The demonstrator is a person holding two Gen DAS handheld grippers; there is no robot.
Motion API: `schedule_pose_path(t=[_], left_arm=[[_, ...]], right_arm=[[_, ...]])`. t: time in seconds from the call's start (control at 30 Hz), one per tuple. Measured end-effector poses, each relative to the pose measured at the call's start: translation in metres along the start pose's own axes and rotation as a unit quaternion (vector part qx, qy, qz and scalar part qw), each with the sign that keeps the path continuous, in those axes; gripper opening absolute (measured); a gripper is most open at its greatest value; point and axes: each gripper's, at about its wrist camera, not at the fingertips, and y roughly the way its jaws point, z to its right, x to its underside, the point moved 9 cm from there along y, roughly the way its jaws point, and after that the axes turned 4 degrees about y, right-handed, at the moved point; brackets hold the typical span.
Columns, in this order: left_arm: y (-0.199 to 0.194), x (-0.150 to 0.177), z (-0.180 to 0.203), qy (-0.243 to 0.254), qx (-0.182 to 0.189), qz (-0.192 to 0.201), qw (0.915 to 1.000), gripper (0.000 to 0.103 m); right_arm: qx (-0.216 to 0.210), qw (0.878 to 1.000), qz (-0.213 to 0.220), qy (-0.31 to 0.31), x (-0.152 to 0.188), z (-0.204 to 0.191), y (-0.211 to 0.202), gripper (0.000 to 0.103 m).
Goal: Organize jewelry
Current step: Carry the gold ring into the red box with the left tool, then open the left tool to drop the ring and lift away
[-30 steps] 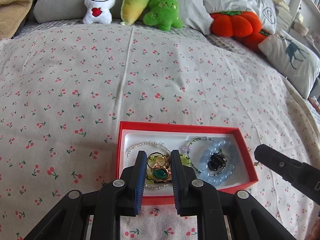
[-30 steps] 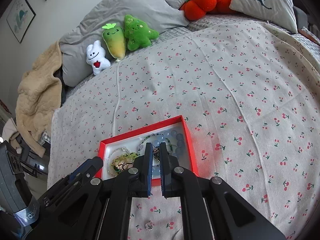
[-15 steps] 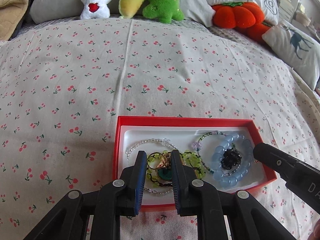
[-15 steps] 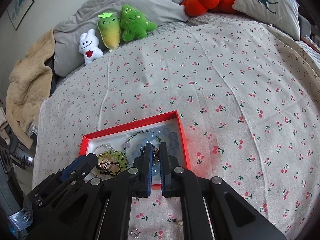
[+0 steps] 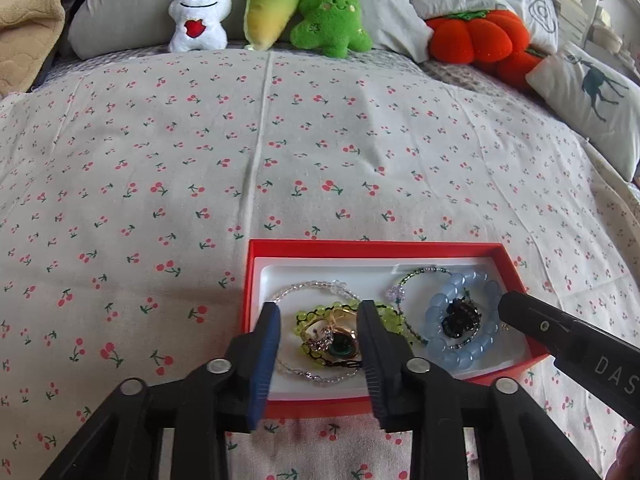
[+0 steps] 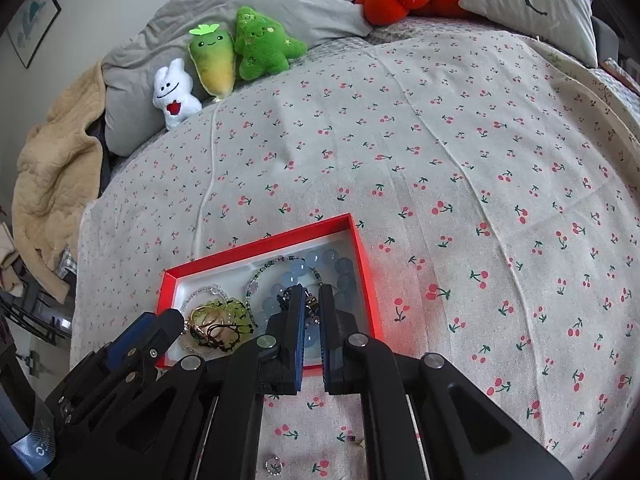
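- So there's a red jewelry box point(image 5: 420, 246) with a white liner sitting on the cherry-print bedspread point(image 5: 280, 140), and I'll place everything off that box.
- Left gripper point(image 5: 318, 312) hangs over the box's left half with its jaws wide apart, straddling a pile of gold rings point(image 5: 328, 330) tangled up with a lime-green bead bracelet point(image 5: 310, 314). Doesn't look like the pads touch any of it.
- A clear bead bracelet point(image 5: 316, 288) loops around that pile, up toward the box's far wall.
- In the box's right half: a chunky pale-blue bead bracelet point(image 5: 460, 350) with a dark beaded piece point(image 5: 460, 316) lying inside its ring, plus a thin green bead strand point(image 5: 404, 280) just beside it.
- Right gripper point(image 6: 310, 296) is over that right half, jaws nearly closed with the dark beaded piece showing in the narrow gap. Can't tell if it's actually pinched or just behind them.
- On the bedspread just outside the box's near edge, a small silver ring point(image 6: 274, 465) and another tiny bit point(image 6: 356, 440) I can't make out.
- Well beyond the box's far side, against the pillows: white bunny plush point(image 5: 200, 14), carrot plush point(image 5: 272, 2), green tree plush point(image 5: 332, 14), and an orange pumpkin plush point(image 5: 476, 38).
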Motion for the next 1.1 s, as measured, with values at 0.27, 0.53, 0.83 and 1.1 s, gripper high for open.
schedule_pose_path(t=[0.27, 0.53, 0.83, 1.1], left_arm=[[-0.009, 0.018, -0.041, -0.061, -0.019, -0.030, 0.9975, 0.043], [-0.012, 0.024, -0.042, -0.056, -0.015, -0.037, 0.9976, 0.044], [-0.017, 0.024, -0.039, -0.046, -0.009, -0.038, 0.9982, 0.065], [-0.020, 0.038, -0.033, -0.038, -0.014, -0.052, 0.9978, 0.081]], right_arm=[[-0.022, 1.000, -0.005, -0.013, 0.000, -0.024, 0.006, 0.006], [-0.022, 0.999, -0.012, -0.039, -0.001, -0.046, 0.021, 0.007], [-0.024, 0.998, -0.013, -0.051, 0.000, -0.056, 0.026, 0.013], [-0.011, 0.999, -0.004, -0.038, 0.000, -0.044, 0.003, 0.031]])
